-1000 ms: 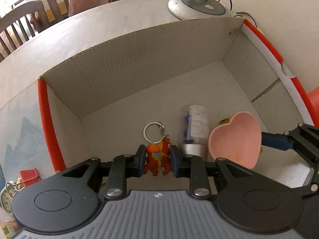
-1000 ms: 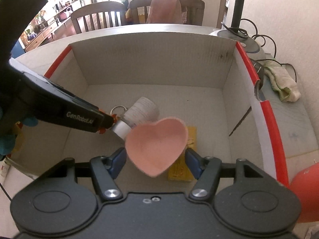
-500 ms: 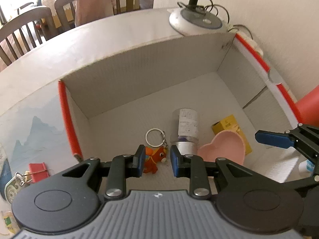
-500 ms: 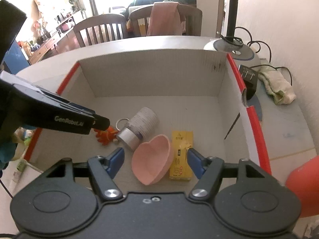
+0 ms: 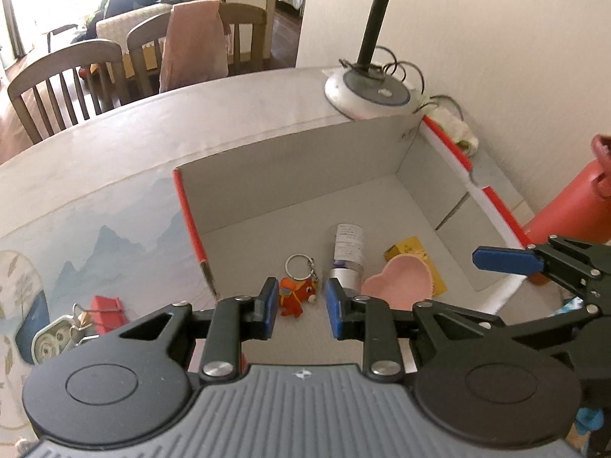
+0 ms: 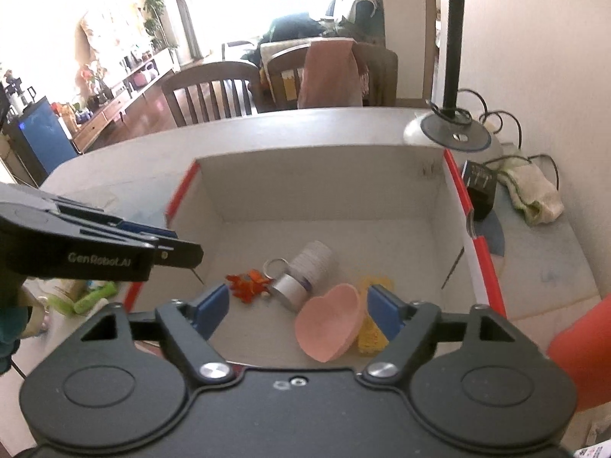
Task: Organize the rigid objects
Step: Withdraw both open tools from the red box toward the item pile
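Observation:
A white cardboard box with red edges [image 5: 382,160] [image 6: 317,183] holds an orange toy keychain [image 5: 296,295] [image 6: 246,282], a clear bottle with a silver cap [image 5: 345,253] [image 6: 301,271], a pink heart-shaped dish [image 5: 397,282] [image 6: 330,322] and a yellow packet [image 5: 414,248] [image 6: 370,339]. My left gripper [image 5: 301,309] is open and empty, raised above the keychain. My right gripper [image 6: 299,307] is open and empty, raised above the heart dish. Each gripper shows in the other's view, the right [image 5: 504,259] and the left [image 6: 114,244].
A lamp base [image 5: 368,91] [image 6: 454,137] with cables stands behind the box. A red bottle [image 5: 565,202] stands right of it, a cloth [image 6: 534,191] and black adapter [image 6: 479,187] beyond. Small red and metal items [image 5: 103,309] lie left of the box. Chairs stand behind the table.
Both grippers opened and rose out of the box. The keychain dropped from the left one and the heart dish from the right; both now lie on the box floor.

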{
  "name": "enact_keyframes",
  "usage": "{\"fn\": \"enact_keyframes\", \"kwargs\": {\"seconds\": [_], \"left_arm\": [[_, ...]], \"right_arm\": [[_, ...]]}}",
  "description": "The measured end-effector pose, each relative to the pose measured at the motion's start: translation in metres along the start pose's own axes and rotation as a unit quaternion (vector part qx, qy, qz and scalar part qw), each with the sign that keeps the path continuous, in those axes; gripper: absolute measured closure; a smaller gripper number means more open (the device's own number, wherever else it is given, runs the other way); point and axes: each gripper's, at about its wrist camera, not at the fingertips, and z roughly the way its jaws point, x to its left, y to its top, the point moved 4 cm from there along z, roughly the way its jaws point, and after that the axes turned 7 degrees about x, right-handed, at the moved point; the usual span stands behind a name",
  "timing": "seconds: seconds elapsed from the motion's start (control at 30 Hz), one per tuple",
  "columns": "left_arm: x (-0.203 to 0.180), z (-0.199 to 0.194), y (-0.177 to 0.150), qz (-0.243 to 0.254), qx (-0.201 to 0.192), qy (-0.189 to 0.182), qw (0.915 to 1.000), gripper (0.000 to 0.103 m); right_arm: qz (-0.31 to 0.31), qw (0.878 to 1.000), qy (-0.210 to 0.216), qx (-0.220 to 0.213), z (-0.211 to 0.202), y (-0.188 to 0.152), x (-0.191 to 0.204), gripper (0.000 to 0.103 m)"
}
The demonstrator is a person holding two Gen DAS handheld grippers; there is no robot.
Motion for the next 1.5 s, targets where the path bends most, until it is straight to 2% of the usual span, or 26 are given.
{"fn": "enact_keyframes", "kwargs": {"seconds": [0.3,0.6,0.77,0.83,1.1,1.23,1.37,1.43,1.5], "left_arm": [[0.018,-0.045,-0.026,0.0,-0.043,-0.019,0.9989,0.077],[0.053,-0.09,-0.067,0.008,-0.07,-0.031,0.997,0.076],[0.074,-0.114,-0.091,0.014,-0.087,-0.029,0.9957,0.066],[0.084,-0.124,-0.103,0.014,-0.096,-0.032,0.9947,0.045],[0.127,-0.159,-0.142,0.004,-0.115,-0.033,0.9928,0.043],[0.157,-0.171,-0.161,-0.012,-0.123,-0.027,0.992,0.035],[0.186,-0.176,-0.179,-0.03,-0.124,-0.014,0.9917,0.032],[0.201,-0.176,-0.19,-0.038,-0.125,-0.008,0.9914,0.026],[0.213,-0.175,-0.199,-0.042,-0.125,0.001,0.9912,0.025]], "right_arm": [[0.002,1.0,0.003,-0.022,-0.026,-0.004,0.033,0.019],[0.019,0.999,0.01,-0.041,-0.045,-0.017,0.087,0.017],[0.02,0.998,0.013,-0.051,-0.05,-0.024,0.123,0.016],[0.021,0.998,0.017,-0.052,-0.051,-0.026,0.138,0.016],[0.011,0.998,0.021,-0.056,-0.051,-0.039,0.189,0.015],[0.004,0.998,0.022,-0.056,-0.047,-0.046,0.211,0.014],[0.003,0.998,0.023,-0.05,-0.038,-0.05,0.226,0.014],[0.001,0.999,0.019,-0.046,-0.033,-0.053,0.234,0.014],[-0.001,0.999,0.018,-0.04,-0.028,-0.056,0.243,0.014]]}}
